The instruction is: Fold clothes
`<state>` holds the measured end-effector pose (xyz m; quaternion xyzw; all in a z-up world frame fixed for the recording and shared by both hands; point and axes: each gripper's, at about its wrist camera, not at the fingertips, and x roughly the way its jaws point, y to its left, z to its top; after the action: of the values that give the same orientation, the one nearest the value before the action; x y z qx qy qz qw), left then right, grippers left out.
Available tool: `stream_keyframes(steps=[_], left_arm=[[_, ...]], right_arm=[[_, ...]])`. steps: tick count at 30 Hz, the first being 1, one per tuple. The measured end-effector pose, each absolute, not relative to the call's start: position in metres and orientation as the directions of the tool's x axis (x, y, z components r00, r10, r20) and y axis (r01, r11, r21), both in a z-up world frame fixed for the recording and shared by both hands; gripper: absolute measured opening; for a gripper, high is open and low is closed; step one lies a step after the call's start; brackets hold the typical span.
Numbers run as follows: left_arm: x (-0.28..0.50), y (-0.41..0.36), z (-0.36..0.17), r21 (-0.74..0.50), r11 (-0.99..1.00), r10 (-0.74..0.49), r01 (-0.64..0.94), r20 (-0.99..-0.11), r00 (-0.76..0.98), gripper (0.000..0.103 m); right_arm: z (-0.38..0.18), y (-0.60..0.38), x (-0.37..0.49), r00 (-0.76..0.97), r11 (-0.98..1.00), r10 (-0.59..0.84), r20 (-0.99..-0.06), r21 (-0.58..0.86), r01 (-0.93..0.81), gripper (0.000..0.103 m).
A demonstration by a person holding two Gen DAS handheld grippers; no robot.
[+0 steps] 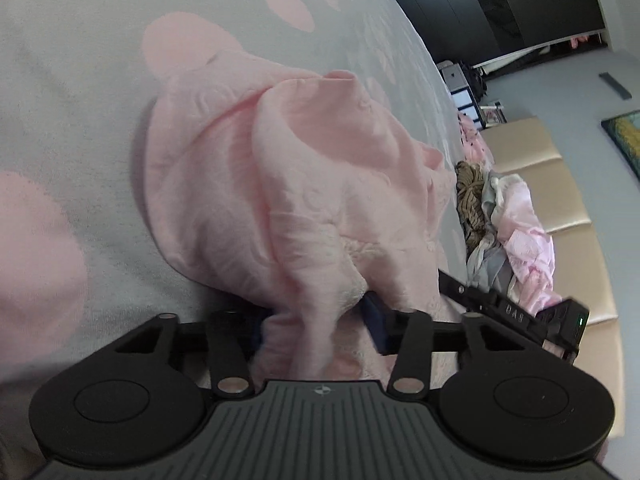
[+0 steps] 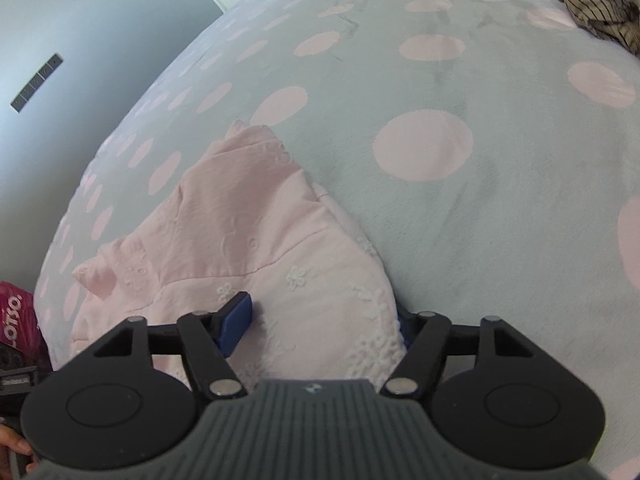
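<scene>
Now both my left gripper (image 1: pixel 316 320) and right gripper (image 2: pixel 320 320) clamp the pink garment (image 2: pixel 248 240) over the bedspread (image 2: pixel 460 200); next, lay it flat.

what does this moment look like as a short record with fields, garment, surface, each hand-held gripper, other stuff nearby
garment: pink garment, crumpled, with white embroidery
surface: grey bedspread with pink dots
left hand-held gripper: bunched pink fabric between its fingers
right hand-held gripper: fingers astride the embroidered edge, wide apart; grip unclear
nearby: heap of clothes at the bed's edge, including a striped garment
fold: not yet made
</scene>
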<state>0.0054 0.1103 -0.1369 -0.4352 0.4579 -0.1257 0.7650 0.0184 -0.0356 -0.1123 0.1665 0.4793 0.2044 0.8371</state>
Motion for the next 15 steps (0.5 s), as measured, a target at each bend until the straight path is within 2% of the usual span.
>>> stream_keyframes(steps=[2,5,9,15], left_arm=[[0.006,0.112,-0.138,-0.789,0.577,-0.595,-0.212,-0.584,0.553,0.028],[0.008,0.112,-0.135,-0.787,0.583,-0.592,-0.199,-0.580,0.560,0.020],[0.008,0.120,-0.121,-0.795,0.579,-0.585,-0.180,-0.559,0.588,0.016],[0.017,0.139,-0.086,-0.813,0.563,-0.585,-0.151,-0.520,0.622,0.014]], right_arm=[[-0.113,-0.039,0.012,0.462,0.846,0.521,-0.718,0.504,-0.173,0.059],[-0.115,-0.046,0.003,0.459,0.814,0.560,-0.689,0.561,-0.152,0.044],[-0.107,-0.054,-0.015,0.483,0.771,0.600,-0.638,0.623,-0.134,0.028],[-0.091,-0.052,-0.036,0.501,0.701,0.657,-0.563,0.701,-0.133,0.024]])
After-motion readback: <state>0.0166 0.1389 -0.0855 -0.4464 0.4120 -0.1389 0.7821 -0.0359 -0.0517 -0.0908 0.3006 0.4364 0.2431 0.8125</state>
